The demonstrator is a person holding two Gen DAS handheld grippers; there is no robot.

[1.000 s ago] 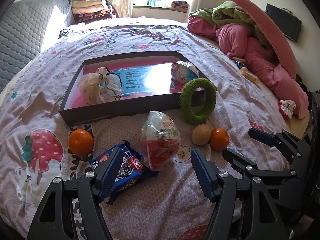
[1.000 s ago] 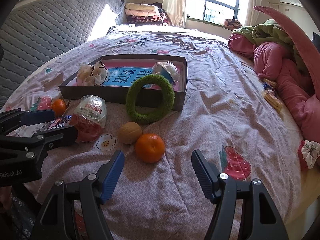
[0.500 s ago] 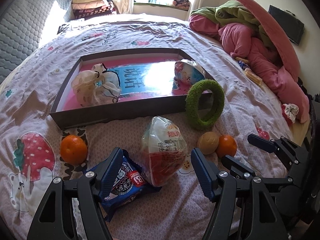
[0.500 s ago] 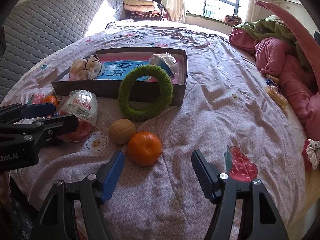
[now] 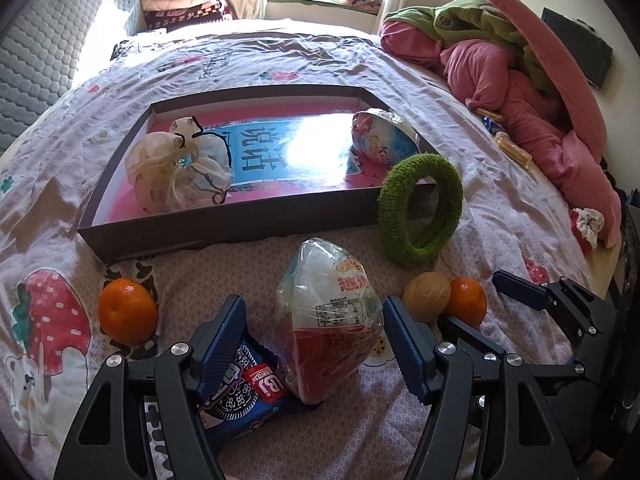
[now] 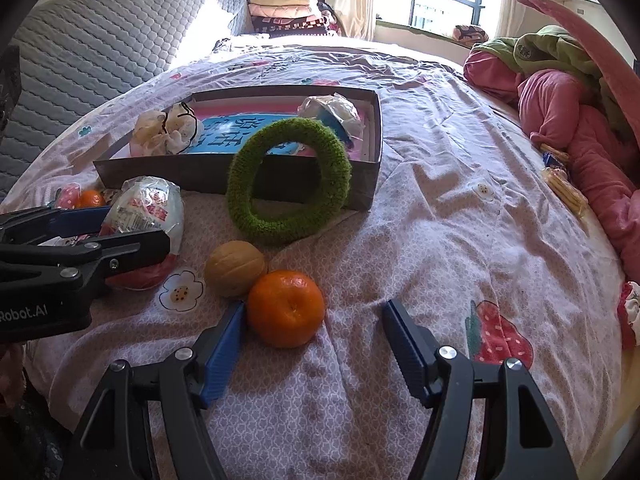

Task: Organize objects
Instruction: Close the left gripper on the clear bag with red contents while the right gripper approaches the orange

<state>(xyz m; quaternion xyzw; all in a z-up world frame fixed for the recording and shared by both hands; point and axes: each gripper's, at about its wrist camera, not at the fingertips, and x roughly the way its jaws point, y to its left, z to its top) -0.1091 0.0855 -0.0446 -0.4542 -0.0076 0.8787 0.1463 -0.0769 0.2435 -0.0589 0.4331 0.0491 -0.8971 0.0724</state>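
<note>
My left gripper (image 5: 312,326) is open and low over the bed, with a clear bagged snack (image 5: 332,320) lying between its fingers. A blue cookie pack (image 5: 248,396) lies under its left finger, and an orange (image 5: 127,314) sits further left. My right gripper (image 6: 314,314) is open around a second orange (image 6: 286,308), which sits close to its left finger. A tan round fruit (image 6: 235,268) touches that orange. A green fuzzy ring (image 6: 288,184) leans on the dark shallow box (image 6: 372,184).
The box (image 5: 180,236) holds a white plastic bag (image 5: 176,172) and a wrapped packet (image 5: 380,138). A heap of pink and green bedding (image 5: 520,80) fills the right side. The bed's edge runs close on the right. A grey padded headboard (image 6: 100,40) stands at the left.
Both grippers have come forward and lower over the bed. The bagged snack now lies between the left fingers and the orange between the right fingers. Neither gripper's opening changed.
</note>
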